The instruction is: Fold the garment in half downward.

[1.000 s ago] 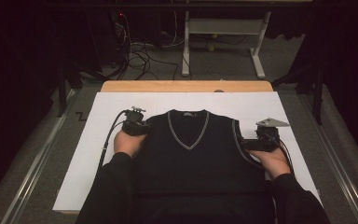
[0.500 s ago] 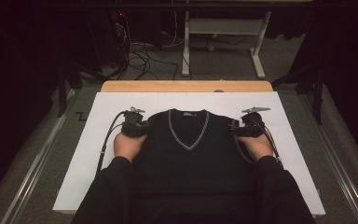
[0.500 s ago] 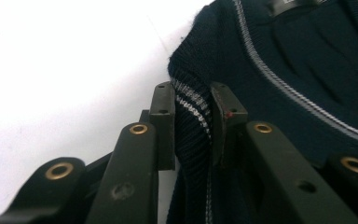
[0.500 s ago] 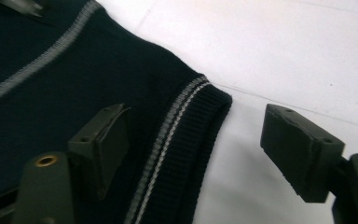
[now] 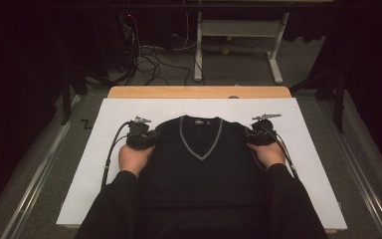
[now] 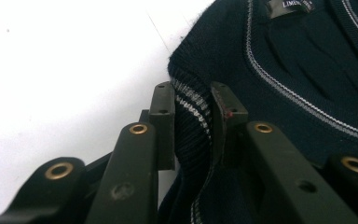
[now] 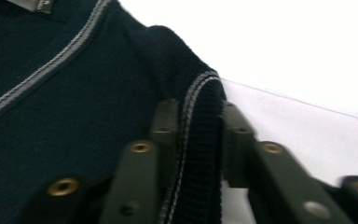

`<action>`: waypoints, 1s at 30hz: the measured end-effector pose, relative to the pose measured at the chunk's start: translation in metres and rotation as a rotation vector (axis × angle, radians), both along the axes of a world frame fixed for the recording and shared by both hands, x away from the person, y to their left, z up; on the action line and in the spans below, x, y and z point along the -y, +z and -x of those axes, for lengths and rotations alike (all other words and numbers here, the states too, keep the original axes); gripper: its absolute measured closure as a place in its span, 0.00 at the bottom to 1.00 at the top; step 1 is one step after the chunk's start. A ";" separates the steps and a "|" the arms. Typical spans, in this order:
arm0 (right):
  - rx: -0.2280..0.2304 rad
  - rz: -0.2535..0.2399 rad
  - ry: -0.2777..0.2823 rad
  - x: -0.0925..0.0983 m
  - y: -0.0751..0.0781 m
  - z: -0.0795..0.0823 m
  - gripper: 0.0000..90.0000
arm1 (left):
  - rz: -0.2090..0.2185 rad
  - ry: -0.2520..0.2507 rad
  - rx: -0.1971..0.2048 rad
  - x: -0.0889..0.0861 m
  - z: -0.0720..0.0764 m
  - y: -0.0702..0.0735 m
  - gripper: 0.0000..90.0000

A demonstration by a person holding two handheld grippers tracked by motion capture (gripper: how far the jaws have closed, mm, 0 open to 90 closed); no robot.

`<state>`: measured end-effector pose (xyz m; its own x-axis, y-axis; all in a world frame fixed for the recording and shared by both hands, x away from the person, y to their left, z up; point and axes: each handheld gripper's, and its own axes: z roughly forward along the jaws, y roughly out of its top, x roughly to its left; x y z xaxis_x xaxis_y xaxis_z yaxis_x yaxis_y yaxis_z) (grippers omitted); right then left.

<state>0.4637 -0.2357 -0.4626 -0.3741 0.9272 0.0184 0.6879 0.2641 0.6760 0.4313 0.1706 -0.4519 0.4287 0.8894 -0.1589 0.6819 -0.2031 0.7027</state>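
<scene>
Dark navy sleeveless V-neck vest (image 5: 201, 169) lies flat, front up, on the white sheet (image 5: 94, 169) covering the table, collar toward the far edge and hem toward the near edge between the person's forearms. Neckline carries a grey-white stripe; a small woven label (image 5: 197, 120) sits inside the back of the collar. Left gripper (image 5: 140, 137) is at the vest's left shoulder, right gripper (image 5: 259, 134) at its right shoulder, the two well apart with the collar between them. Left gripper view: both black jaws stand narrow and clamp a raised fold of the ribbed armhole edge (image 6: 192, 126), with the striped trim pinched between the pads; bare white sheet lies to the left of the jaws and the V of the neckline to the right. Right gripper view: the jaws have just been closing and now press from both sides on the ribbed armhole edge (image 7: 200, 140) at the shoulder, the cloth standing up as a ridge between them; picture is slightly blurred. White sheet shows on the outer side of that shoulder. Each hand (image 5: 134, 158) sits just near of its gripper, dark sleeves coming in from the near edge and overlapping the lower sides of the vest. A cable (image 5: 110, 154) loops off the left gripper across the sheet. Wooden table edge (image 5: 199, 92) shows beyond the sheet's far side.
</scene>
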 end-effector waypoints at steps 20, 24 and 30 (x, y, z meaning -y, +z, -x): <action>0.253 -0.008 0.007 0.021 0.069 0.016 0.88 | 0.089 0.063 0.149 -0.024 -0.010 0.060 0.78; 0.330 -0.015 -0.010 0.023 0.092 0.018 0.89 | 0.094 0.065 0.204 -0.023 -0.013 0.080 0.78; 0.405 -0.021 -0.016 0.023 0.116 0.020 0.89 | 0.086 0.066 0.270 -0.022 -0.015 0.105 0.78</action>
<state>0.4435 -0.2591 -0.3468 -0.3404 0.9341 -0.1082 0.3693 0.2386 0.8982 0.4464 0.1929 -0.3468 0.4071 0.9051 -0.1225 0.4773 -0.0965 0.8734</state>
